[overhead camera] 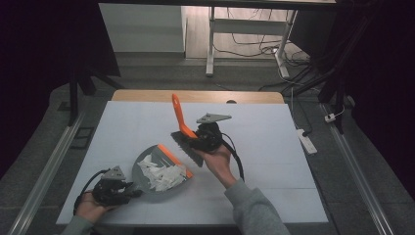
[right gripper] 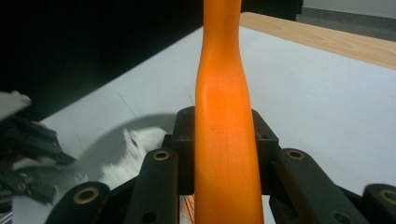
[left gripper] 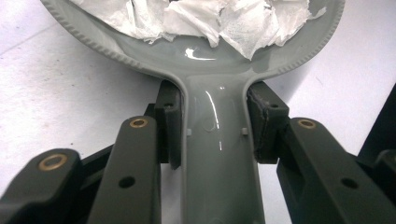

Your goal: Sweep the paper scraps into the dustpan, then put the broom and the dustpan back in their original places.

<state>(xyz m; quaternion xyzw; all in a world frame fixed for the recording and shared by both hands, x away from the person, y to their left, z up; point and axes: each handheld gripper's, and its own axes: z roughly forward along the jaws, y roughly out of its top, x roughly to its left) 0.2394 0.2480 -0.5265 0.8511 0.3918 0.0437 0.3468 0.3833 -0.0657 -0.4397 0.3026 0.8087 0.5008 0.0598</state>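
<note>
A grey dustpan (overhead camera: pixel 151 183) with an orange lip lies on the white table top, holding a heap of torn white paper (overhead camera: pixel 161 175). My left gripper (overhead camera: pixel 128 190) is shut on the dustpan's handle (left gripper: pixel 219 154), with a pad pressed on each side of it. The paper (left gripper: pixel 201 18) fills the pan just beyond the jaws. My right gripper (overhead camera: pixel 195 136) is shut on the orange handle (right gripper: pixel 224 140) of a hand brush (overhead camera: pixel 182 125). The brush is held above the table, right of the pan, with its dark bristles (overhead camera: pixel 188 147) pointing down-left and the handle pointing up and away.
The white table top (overhead camera: pixel 274 147) ends in a wooden strip (overhead camera: pixel 195 95) at the far side. Beyond it stand table legs and loose cables (overhead camera: pixel 254 49) on the floor. A power strip (overhead camera: pixel 307 141) lies on the floor at the right.
</note>
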